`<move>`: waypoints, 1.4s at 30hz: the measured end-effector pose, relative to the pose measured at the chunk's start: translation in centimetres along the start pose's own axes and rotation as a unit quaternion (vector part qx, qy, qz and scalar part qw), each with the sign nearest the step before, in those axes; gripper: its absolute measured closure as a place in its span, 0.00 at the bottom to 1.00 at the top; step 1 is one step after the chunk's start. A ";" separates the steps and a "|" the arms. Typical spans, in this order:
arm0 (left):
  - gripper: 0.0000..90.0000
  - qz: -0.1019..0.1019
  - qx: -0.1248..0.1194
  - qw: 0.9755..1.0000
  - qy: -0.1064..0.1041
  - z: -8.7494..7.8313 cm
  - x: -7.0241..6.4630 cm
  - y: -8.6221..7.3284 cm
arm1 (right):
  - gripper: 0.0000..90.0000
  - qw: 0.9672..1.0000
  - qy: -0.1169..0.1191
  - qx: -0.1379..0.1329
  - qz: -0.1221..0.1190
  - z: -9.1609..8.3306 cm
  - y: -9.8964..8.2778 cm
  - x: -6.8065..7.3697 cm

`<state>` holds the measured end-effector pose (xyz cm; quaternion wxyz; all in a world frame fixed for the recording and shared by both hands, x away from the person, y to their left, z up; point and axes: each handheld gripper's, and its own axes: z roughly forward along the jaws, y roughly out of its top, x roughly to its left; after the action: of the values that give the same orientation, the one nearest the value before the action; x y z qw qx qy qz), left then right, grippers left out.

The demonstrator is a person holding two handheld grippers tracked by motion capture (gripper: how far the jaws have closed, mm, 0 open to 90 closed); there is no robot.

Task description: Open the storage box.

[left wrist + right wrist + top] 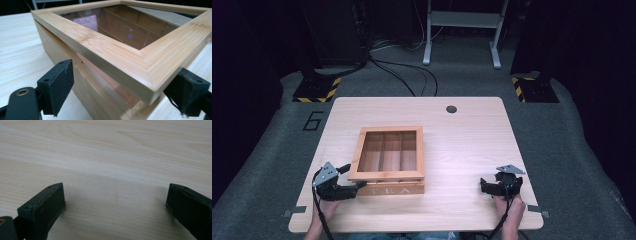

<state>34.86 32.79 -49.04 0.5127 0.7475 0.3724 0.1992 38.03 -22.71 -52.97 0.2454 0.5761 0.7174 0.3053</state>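
From the high view I have the pale wooden table (472,145) across the middle of the frame, and left of centre on it the bamboo tea box (388,160), its front face lettered TEA toward the bottom edge. The glass-paned lid (388,150) sits on top, and through it I can make out the inner dividers.

My left gripper (349,186) is at the lower left, right up against the box's near left corner. In the left gripper view that corner of the lid juts between the two black jaws, which stand wide apart on either side of it, holding nothing. The lid looks slightly lifted or offset from the body there, though I cannot tell whether it is truly ajar.

My right gripper (498,189) sits at the lower right, well apart from the box, hovering over or resting on bare table; its jaws are spread wide with only wood grain between them.

My worry is the corner approach: I judge that closing on an angled edge could let the pads slip off, or shove the whole box across the smooth tabletop, since nothing braces its far side. Levering the lid from one corner could also twist it against its hinges.
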 end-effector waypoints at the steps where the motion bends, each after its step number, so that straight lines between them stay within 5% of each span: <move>1: 0.14 0.003 0.002 1.000 0.000 0.1 0.0 -0.1 | 0.02 1.000 0.000 0.000 0.000 0.0 0.0 0.0; 8: 0.11 -0.003 0.008 1.000 -0.011 0.0 -0.1 -0.3 | 0.02 1.000 0.000 0.001 0.001 0.0 0.0 0.0; 13: 0.04 0.010 0.039 0.999 -0.012 0.3 -0.4 -0.9 | 0.02 1.000 0.000 0.000 0.000 0.0 0.0 0.0; 17: 0.01 -0.011 0.031 0.999 -0.013 -0.1 -0.3 -1.2 | 0.02 1.000 -0.001 0.000 0.000 0.0 0.0 0.0; 30: 0.00 -0.010 0.039 0.999 0.029 -2.9 0.4 -2.5 | 0.02 1.000 0.000 0.000 0.000 0.0 0.0 0.0; 42: 0.00 -0.043 0.080 0.994 0.068 -4.6 2.9 -4.5 | 0.02 1.000 0.000 0.000 0.001 0.0 0.0 0.0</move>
<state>31.98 38.73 -51.60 0.4327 0.7540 0.4533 0.1971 38.02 -22.71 -52.96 0.2453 0.5766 0.7170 0.3053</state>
